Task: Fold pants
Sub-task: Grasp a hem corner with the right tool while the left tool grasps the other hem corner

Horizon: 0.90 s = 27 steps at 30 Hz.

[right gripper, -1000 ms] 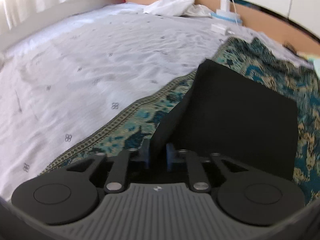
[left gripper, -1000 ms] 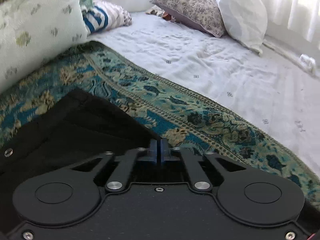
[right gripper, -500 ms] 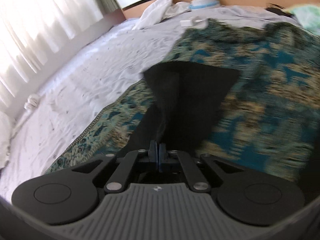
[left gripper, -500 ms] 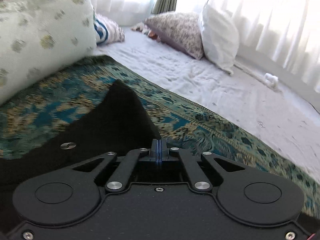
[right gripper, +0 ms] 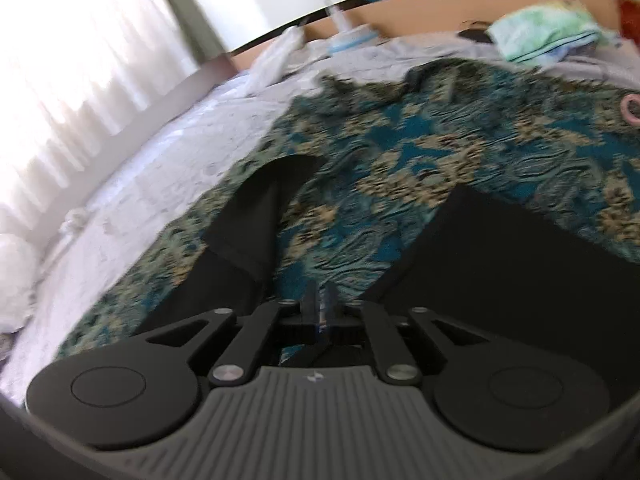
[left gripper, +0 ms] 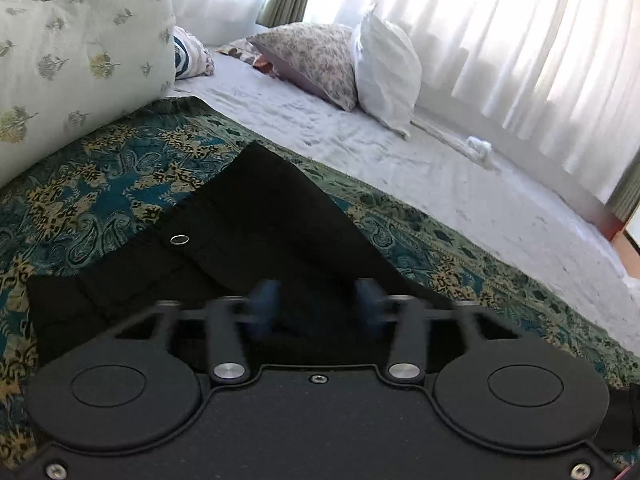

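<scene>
The black pants (left gripper: 256, 240) lie on a teal and gold patterned blanket (left gripper: 100, 184), with a metal button (left gripper: 179, 239) showing near the waist. My left gripper (left gripper: 316, 304) is open, its blurred fingers apart just above the black cloth, holding nothing. In the right wrist view the pants (right gripper: 500, 272) lie folded at the right, and a narrow black leg part (right gripper: 256, 224) runs up the left. My right gripper (right gripper: 320, 304) has its fingers nearly together with a thin gap; I cannot see cloth between them.
A large pale floral pillow (left gripper: 72, 52) stands at the left, with a flowered pillow (left gripper: 316, 56) and a white pillow (left gripper: 388, 72) behind on the white sheet (left gripper: 440, 176). Curtains run along the far side. A folded green cloth (right gripper: 548, 32) lies near the wooden headboard.
My left gripper has opened and let go of the pants, which now lie flat. My right gripper has swung over the blanket and no longer visibly holds the cloth.
</scene>
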Each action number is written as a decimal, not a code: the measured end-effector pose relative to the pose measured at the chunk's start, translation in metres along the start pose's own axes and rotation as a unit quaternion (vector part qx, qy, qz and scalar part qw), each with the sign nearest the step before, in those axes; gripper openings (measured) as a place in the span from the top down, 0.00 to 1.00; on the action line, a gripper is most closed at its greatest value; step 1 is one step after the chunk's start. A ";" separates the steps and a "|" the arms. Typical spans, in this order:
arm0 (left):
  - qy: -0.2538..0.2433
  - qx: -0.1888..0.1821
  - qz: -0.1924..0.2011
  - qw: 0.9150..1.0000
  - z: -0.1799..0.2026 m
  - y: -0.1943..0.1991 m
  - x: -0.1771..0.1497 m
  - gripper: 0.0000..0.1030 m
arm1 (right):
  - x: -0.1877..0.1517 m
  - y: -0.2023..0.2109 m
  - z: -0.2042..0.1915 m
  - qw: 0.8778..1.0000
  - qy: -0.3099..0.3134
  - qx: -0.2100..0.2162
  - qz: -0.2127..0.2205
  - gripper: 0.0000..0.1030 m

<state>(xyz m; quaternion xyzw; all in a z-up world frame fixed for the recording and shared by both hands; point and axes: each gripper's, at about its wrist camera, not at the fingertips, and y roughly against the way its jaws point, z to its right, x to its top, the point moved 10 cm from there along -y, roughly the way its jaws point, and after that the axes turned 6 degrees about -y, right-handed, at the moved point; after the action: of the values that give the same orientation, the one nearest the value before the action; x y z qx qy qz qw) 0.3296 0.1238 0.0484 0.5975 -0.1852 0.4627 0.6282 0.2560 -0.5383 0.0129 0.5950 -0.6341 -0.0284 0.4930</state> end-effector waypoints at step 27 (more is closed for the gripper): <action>0.030 0.162 -0.047 0.985 0.011 -0.180 0.013 0.00 | -0.013 -0.156 -0.081 0.968 0.244 -0.062 -0.011 0.21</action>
<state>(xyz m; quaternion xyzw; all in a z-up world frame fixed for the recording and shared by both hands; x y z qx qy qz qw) 0.4842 0.1441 -0.0428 0.6852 -0.0603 0.4742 0.5496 0.4202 -0.5288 -0.0501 0.5587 -0.4853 0.0730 0.6686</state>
